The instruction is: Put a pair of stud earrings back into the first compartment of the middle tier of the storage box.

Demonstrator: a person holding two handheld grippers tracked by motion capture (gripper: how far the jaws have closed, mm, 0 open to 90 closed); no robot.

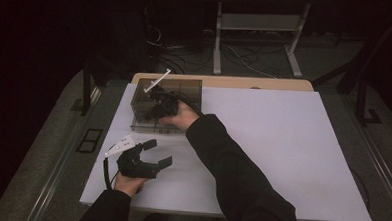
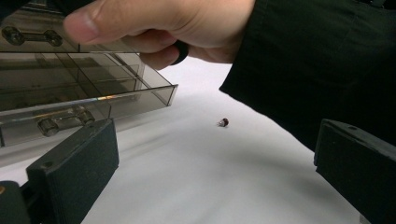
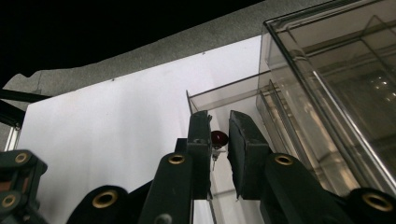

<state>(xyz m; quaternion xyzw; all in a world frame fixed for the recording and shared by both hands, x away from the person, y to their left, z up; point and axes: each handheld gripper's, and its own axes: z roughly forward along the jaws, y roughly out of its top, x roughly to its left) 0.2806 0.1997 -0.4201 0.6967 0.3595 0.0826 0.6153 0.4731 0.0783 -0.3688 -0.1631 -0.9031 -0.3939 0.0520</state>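
Note:
A smoky clear drawer box (image 1: 185,90) stands at the back left of the white table (image 1: 282,144). One of its drawers (image 3: 224,95) is pulled out. My right gripper (image 1: 156,108) hovers over that drawer, its jaws shut on a small red bulb-like part (image 3: 219,137) with thin legs, seen in the right gripper view between the tips of the right gripper (image 3: 219,117). My left gripper (image 1: 160,152) rests near the table's front left, open and holding nothing. Between the spread jaws of the left gripper (image 2: 215,154), a second small red part (image 2: 223,122) lies on the table farther off.
The person's right hand (image 2: 154,23) and dark sleeve (image 1: 231,172) reach across the table's middle toward the box. The box's drawer front (image 2: 116,95) juts out over the table. A metal stand (image 1: 258,23) and cables lie on the floor beyond.

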